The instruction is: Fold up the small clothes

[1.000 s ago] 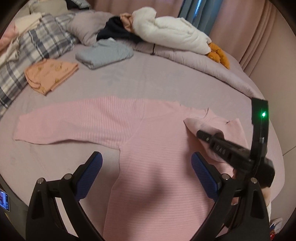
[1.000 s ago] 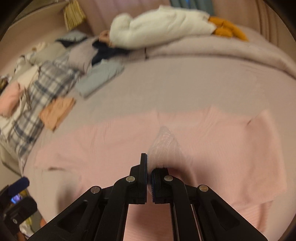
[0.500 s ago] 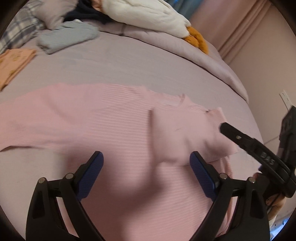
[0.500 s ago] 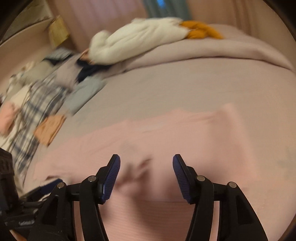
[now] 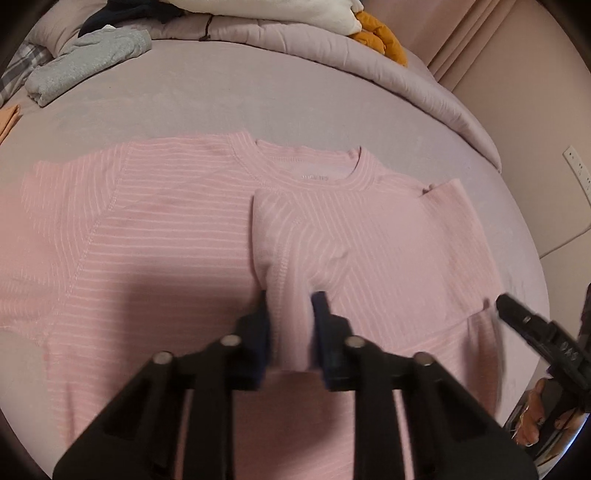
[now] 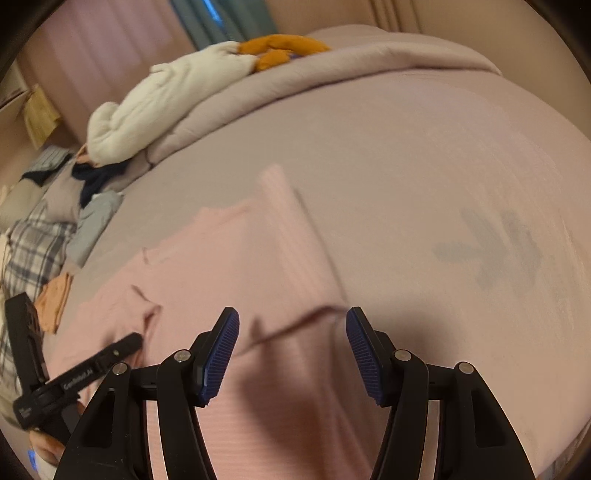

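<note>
since a second ago the left gripper (image 5: 290, 325) goes from wide spread to closing on a raised fold of the pink striped top (image 5: 155, 236), and the right gripper (image 6: 291, 354) goes from pinched on that cloth to spread with nothing between its pads.

left wrist view: the top lies flat on the mauve bed sheet (image 5: 258, 96), neckline toward 12 o'clock. its right sleeve is folded in over the chest; earlier it lay loosely bunched under the other tool. the blue pads (image 5: 323, 317) are blurred, and a ridge of the sleeve edge stands between them, so the jaws pinch the cloth. a printed label inside the collar (image 5: 314, 178) is too faint to read. at 4 o'clock the right tool pokes in, its white lettering smeared. at 10 o'clock a folded grey garment (image 5: 88, 55) rests, an orange one cut off at the edge. a white and orange plush toy (image 5: 354, 22) is cropped at 12 o'clock.

right wrist view: motion blur softens everything. the top fills 6 to 9 o'clock, its folded edge running toward 12. the left tool enters at 8 o'clock; its side reads roughly "genrobot.ai". the plush toy lies on the rolled duvet (image 6: 369, 62) at 11 o'clock. plaid bedding (image 6: 33, 251) sits at 9 o'clock.
</note>
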Demonstrator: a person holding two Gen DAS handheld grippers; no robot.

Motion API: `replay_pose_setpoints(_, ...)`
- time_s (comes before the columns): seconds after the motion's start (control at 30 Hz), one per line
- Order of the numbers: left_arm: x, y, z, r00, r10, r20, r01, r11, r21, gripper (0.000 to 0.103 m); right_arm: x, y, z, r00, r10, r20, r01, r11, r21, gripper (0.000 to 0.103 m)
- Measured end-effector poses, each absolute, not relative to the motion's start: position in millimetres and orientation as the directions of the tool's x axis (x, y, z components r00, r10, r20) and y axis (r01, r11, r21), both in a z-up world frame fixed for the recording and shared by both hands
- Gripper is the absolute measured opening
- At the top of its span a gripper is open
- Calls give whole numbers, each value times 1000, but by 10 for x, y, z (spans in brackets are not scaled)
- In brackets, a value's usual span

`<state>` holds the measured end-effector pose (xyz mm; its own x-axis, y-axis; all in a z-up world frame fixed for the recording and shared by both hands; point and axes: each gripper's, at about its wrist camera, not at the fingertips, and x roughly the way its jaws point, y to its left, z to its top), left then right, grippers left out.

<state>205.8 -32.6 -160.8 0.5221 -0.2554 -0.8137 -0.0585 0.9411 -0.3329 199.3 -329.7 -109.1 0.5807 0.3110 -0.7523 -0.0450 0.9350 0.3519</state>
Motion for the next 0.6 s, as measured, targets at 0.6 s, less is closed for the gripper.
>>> replay_pose_setpoints(0.6,1993,584,-1237,609,-173,-774,-208,906,-367,11,2115,-3390,-1242,552,329,-767,-14,923,386,60)
